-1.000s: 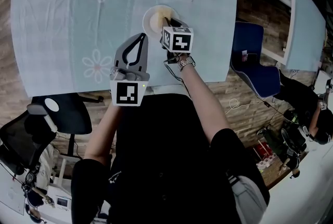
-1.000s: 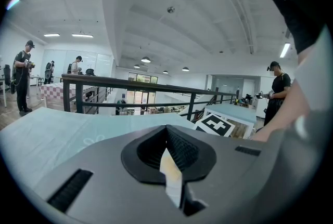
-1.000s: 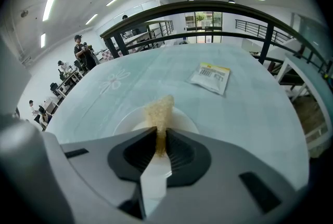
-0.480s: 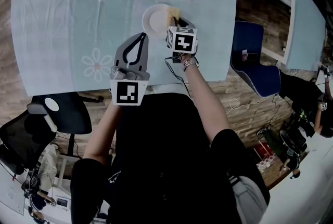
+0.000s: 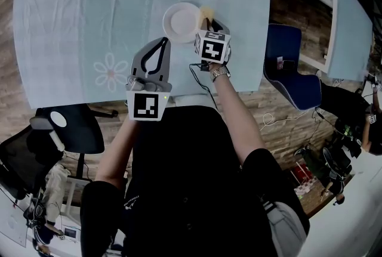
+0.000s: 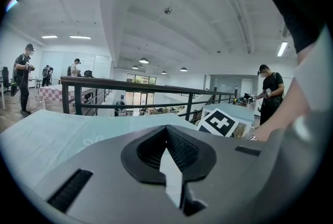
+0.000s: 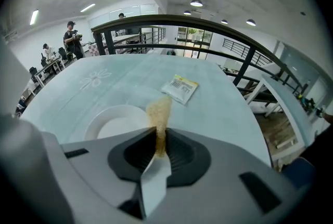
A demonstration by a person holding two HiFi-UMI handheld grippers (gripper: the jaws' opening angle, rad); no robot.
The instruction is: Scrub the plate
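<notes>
Pinching a thin tan scrubbing sponge [image 7: 158,111] on edge, the right gripper [image 7: 158,137] has its jaws closed tight on the sponge's lower part, with the rest sticking out in front of them. The round white plate [image 7: 117,124] lies flat on the pale blue flowered table [image 5: 71,29], just ahead and to the left of these jaws, so the sponge is beside the plate's rim rather than over its middle. The left gripper [image 6: 166,137] has its jaws fully together on nothing and hangs well short of the plate, so nothing steadies it. Scrubbing from here could push the loose plate across the cloth. The narrow grip could also let the sponge fold or slip out under pressure. A small yellow and white packet [image 7: 179,88] lies further ahead of the right jaws.
</notes>
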